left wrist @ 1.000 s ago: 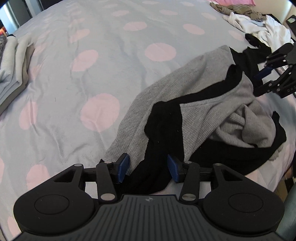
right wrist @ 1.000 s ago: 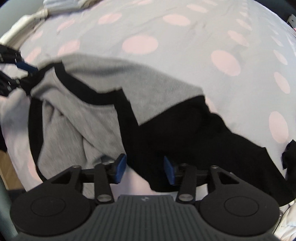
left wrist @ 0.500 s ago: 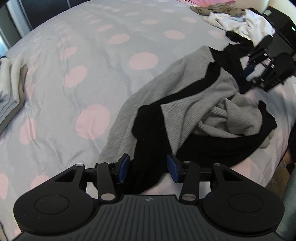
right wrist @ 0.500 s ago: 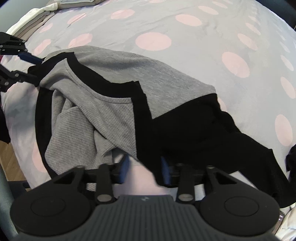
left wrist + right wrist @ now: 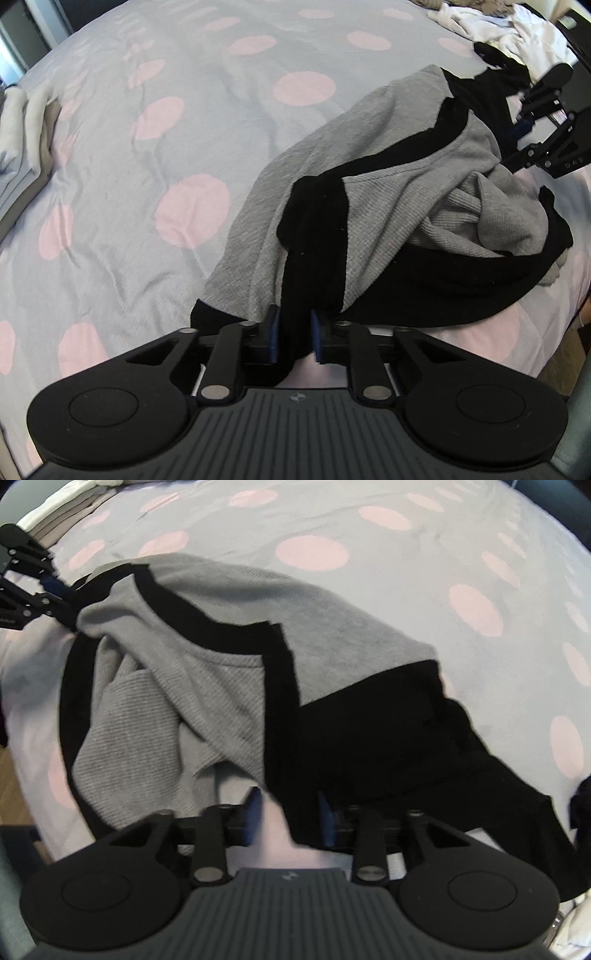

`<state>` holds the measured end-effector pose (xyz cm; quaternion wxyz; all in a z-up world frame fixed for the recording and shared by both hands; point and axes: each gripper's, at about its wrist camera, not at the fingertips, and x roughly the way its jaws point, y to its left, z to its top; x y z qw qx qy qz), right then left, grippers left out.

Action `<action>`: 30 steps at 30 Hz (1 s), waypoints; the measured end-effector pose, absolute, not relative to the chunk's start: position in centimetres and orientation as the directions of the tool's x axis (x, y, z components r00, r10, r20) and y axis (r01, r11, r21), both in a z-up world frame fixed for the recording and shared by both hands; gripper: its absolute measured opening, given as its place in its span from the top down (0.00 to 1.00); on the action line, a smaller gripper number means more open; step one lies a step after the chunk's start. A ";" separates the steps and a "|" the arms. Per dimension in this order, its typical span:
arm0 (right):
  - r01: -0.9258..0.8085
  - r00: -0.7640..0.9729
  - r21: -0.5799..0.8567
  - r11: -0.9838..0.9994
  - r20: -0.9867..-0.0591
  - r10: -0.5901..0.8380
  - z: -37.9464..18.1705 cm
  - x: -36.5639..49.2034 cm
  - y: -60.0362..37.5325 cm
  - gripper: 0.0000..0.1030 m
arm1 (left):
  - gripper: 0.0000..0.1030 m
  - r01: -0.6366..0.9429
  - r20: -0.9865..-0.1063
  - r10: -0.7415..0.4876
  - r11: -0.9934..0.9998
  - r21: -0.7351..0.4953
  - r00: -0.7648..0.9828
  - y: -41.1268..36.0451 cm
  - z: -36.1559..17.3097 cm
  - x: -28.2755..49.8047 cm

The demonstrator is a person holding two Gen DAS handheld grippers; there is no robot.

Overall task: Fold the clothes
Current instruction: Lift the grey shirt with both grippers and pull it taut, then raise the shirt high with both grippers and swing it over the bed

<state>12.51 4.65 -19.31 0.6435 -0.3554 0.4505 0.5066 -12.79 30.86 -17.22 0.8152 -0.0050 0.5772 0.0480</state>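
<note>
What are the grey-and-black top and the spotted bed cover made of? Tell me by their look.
Grey-and-black top: likely a soft ribbed knit, matte; fine ridges show on the grey part, and it slumps in loose folds. Spotted bed cover: probably smooth woven cotton or a blend, matte, with shallow creases and flat pink dots; the fibre cannot be told.

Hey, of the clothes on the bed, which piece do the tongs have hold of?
The grey and black top in the middle: both closing tongs grip its black edges. The white heap and folded stack lie untouched.
</note>
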 end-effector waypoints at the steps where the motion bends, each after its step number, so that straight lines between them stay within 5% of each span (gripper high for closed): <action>1: -0.969 0.103 -0.019 0.246 -0.936 0.336 -19.1 12.5 4.6 0.92 | 0.95 -0.096 -0.939 0.073 0.994 0.042 0.337 31.0 -17.0 -12.9; 11: -0.881 0.411 -0.220 0.418 -0.793 0.449 -11.7 11.9 3.3 0.94 | 0.97 -0.319 -0.815 0.141 0.946 -0.056 0.561 34.3 -10.5 -14.0; 22: -0.703 0.710 -0.343 0.623 -0.379 0.593 3.9 8.7 -1.5 0.95 | 0.98 -0.319 -0.598 0.145 0.927 -0.197 0.788 34.4 2.3 -16.3; 30: -0.596 0.790 -0.355 0.720 -0.097 0.605 15.2 3.4 -6.3 0.95 | 0.98 -0.200 -0.287 0.145 0.965 -0.170 0.947 30.3 15.2 -20.7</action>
